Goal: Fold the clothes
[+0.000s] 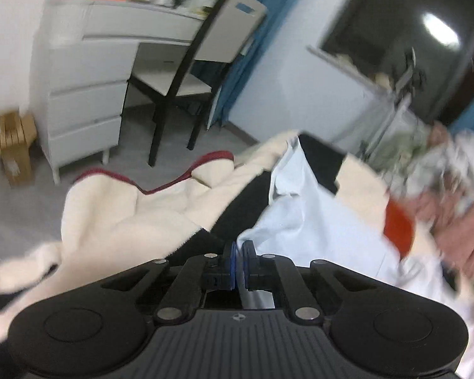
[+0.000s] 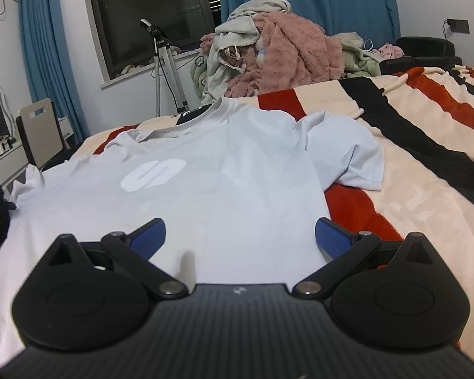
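Left gripper (image 1: 238, 254): blue pads pressed together at lower centre, pinching the edge of the pale blue T-shirt (image 1: 303, 221), which runs up and right from the pads; view blurred.
Right gripper (image 2: 240, 237): blue ribbed pads spread wide apart at lower centre, holding nothing, over the shirt's hem.
T-shirt (image 2: 205, 183): thin, smooth knit, lying front up and mostly flat across the frame's centre; white oval logo (image 2: 153, 175) on the chest.
Long axis: hem at the right gripper, collar toward upper centre; one short sleeve out to the right.
Blanket (image 2: 426, 145): fleecy, cream with red and black stripes, under the shirt.
Clothes pile (image 2: 278, 47): fuzzy pink and grey, beyond the collar.
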The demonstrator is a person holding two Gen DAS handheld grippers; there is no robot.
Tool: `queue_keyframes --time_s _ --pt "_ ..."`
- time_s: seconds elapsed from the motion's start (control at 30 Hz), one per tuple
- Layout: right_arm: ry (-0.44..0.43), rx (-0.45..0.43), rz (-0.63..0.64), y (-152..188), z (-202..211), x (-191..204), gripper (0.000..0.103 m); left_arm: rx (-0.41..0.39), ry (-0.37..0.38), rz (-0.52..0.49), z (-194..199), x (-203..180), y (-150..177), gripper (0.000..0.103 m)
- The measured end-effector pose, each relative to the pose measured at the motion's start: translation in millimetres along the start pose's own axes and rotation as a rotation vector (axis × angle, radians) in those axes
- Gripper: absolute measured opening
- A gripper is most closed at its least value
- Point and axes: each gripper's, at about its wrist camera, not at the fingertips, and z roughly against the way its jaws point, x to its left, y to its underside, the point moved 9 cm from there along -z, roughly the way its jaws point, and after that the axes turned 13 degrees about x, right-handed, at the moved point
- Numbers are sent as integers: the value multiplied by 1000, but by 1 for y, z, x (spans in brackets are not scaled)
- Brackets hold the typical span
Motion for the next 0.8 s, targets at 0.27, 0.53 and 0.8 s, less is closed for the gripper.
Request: queue_keyframes --time_s 0.27,0.53,0.8 --pt "3 -35 30 -5 13 2 103 116 -23 -227 87 -10 80 41" --pt "14 -90 77 -5 49 4 103 370 78 -291 213 16 241 40" --pt "124 -95 60 0 107 -22 103 534 187 -390 256 10 333 43"
